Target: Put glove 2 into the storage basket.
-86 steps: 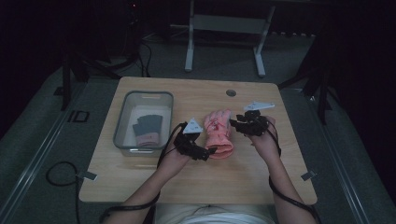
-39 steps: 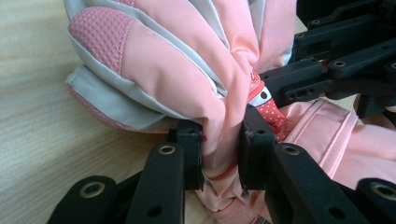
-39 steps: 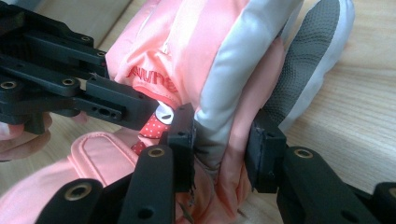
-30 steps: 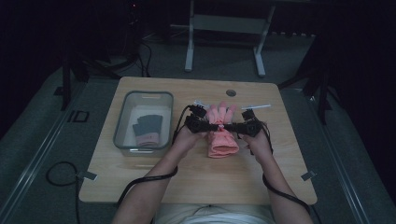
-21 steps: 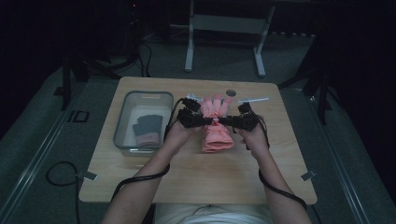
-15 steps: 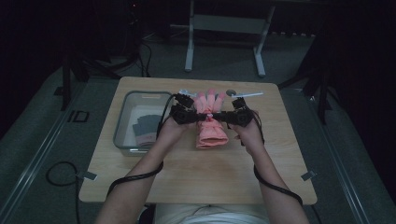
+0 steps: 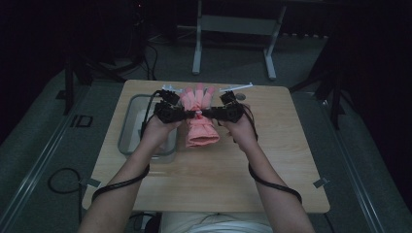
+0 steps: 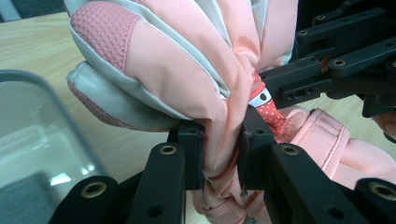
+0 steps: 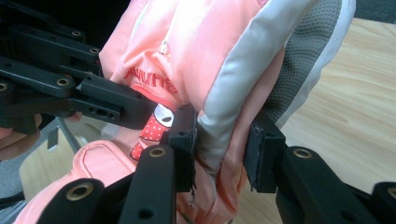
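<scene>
A pink padded glove (image 7: 199, 128) with grey-white trim hangs above the wooden table (image 7: 272, 160), fingers pointing away from the person and cuff drooping toward them. My left gripper (image 7: 190, 115) comes in from the left and is shut on the glove's narrow wrist. My right gripper (image 7: 206, 114) pinches the same spot from the right. In the left gripper view the pads (image 8: 191, 154) squeeze the bunched pink fabric (image 8: 187, 70), with the other gripper (image 8: 327, 70) just beyond. In the right gripper view my right gripper (image 9: 222, 140) clamps the glove's (image 9: 224, 56) trimmed edge.
A clear plastic bin (image 7: 131, 121) holding dark items stands on the table's left part, right beside the left hand, and shows close in the left gripper view (image 8: 28, 140). Metal stand legs (image 7: 197, 43) rise behind the table's far edge. Cables trail along both forearms.
Both hands have risen and moved away from the person and slightly left, carrying the glove up off the table. Both grips on the glove are unchanged.
</scene>
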Tool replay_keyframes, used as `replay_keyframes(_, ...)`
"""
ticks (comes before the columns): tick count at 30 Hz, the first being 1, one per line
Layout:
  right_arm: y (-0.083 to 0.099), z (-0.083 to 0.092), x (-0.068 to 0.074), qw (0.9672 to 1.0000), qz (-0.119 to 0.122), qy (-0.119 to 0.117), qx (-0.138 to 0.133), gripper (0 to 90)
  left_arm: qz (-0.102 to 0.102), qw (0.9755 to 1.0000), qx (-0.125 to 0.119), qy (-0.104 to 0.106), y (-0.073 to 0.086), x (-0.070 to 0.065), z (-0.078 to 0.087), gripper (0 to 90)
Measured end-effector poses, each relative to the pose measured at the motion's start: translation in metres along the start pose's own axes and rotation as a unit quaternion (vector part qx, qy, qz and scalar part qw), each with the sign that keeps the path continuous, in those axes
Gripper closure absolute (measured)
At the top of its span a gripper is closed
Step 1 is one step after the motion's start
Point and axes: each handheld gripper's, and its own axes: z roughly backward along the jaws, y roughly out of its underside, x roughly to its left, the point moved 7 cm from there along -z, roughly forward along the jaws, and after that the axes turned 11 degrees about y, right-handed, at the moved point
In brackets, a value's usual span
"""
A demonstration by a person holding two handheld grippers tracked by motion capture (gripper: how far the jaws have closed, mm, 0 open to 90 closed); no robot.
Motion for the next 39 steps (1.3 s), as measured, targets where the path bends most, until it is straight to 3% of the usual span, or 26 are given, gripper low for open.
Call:
replay_keyframes(18,-0.037,-0.042,0.057,0.9992,0.027,-0.030,0.008,67.7,0.029,0.9984,-0.017,-0.046,0.012,0.040,0.064,74.4)
replay_keyframes(20,-0.045,-0.054,0.070,0.9988,0.030,-0.038,0.011,67.8,0.037,0.9977,-0.018,-0.055,0.015,0.051,0.076,74.4)
replay_keyframes(24,-0.051,-0.068,0.081,0.9986,0.028,-0.043,0.011,67.8,0.036,0.9971,-0.011,-0.066,0.018,0.064,0.086,74.4)
replay_keyframes(33,-0.048,-0.101,0.089,0.9985,0.016,-0.047,0.024,67.9,0.051,0.9963,0.002,-0.069,0.033,0.093,0.085,74.5)
replay_keyframes(34,-0.044,-0.111,0.089,0.9985,0.012,-0.044,0.031,68.0,0.057,0.9960,0.007,-0.069,0.038,0.100,0.082,74.5)
replay_keyframes(39,-0.034,-0.127,0.088,0.9985,0.011,-0.030,0.044,68.1,0.077,0.9949,0.006,-0.065,0.051,0.112,0.071,74.5)
